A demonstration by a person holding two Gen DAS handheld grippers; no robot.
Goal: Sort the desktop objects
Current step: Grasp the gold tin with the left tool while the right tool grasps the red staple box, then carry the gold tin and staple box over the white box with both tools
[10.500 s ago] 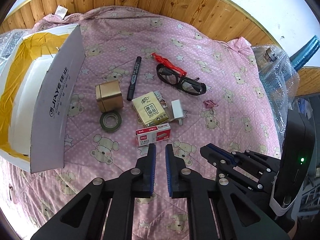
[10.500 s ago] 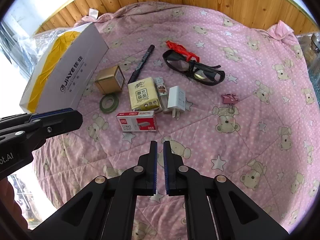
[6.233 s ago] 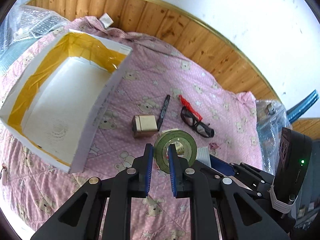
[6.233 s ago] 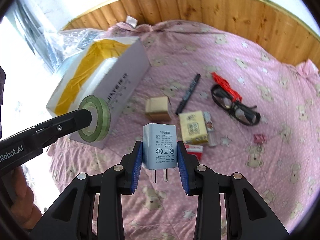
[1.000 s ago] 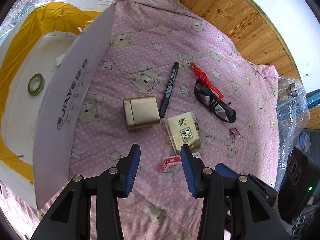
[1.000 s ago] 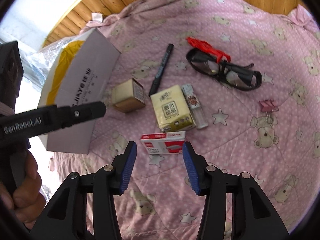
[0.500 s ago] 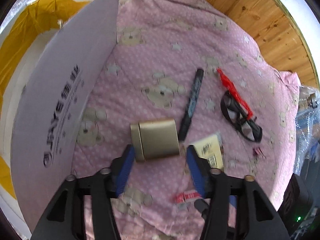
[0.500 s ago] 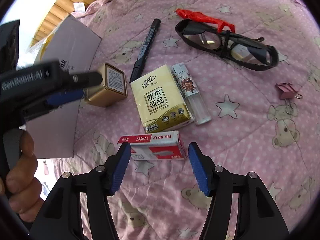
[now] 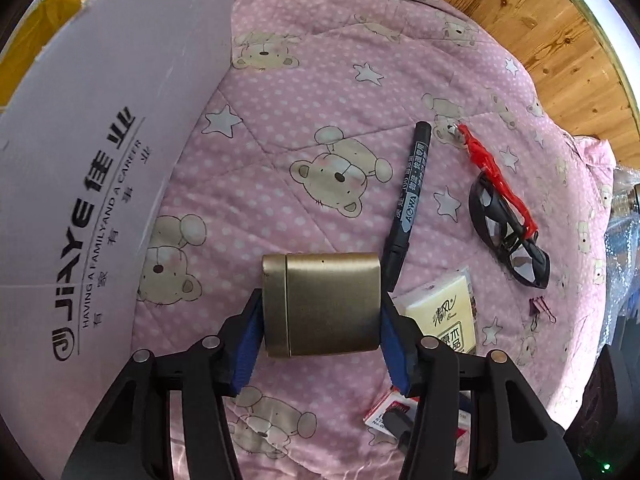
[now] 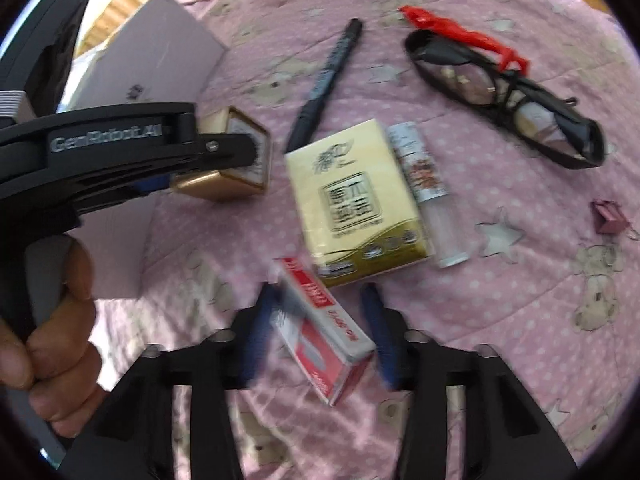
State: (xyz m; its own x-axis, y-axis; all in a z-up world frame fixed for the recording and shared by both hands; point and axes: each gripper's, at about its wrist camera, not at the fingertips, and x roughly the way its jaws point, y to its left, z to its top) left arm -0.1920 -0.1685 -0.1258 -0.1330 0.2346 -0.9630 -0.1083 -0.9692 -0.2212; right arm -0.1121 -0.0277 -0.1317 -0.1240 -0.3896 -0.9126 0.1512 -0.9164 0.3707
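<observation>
- The left gripper (image 9: 322, 330) has its blue pads on either side of the gold tin (image 9: 322, 304), both touching it, so it is gripping the tin, which lies on its side on the pink bear-print quilt (image 9: 320, 128).
- Seen from the right wrist, a person's hand (image 10: 52, 340) holds that left gripper's handle, and the tin (image 10: 228, 176) shows just past its black finger.
- The white cardboard box (image 9: 104, 184) stands close on the tin's left, its printed wall rising right beside the gripper.
- A black marker (image 9: 408, 200) lies slanted just beyond the tin's right corner, its tip near the tin.
- The right gripper (image 10: 320, 332) is spread wide around the red-and-white staple box (image 10: 320, 336), which sits tilted between the blue pads; the view is blurred and I cannot tell whether either pad touches it.
- Just beyond the staple box lies a yellow tissue pack (image 10: 356, 204), touching or nearly touching it.
- A small clear tube (image 10: 428, 192) lies along the pack's right edge.
- Black glasses (image 10: 508, 96) with a red strap (image 10: 460, 36) lie farther off to the right, well apart from both grippers.
- A small pink binder clip (image 10: 608, 216) sits alone near the right edge.
</observation>
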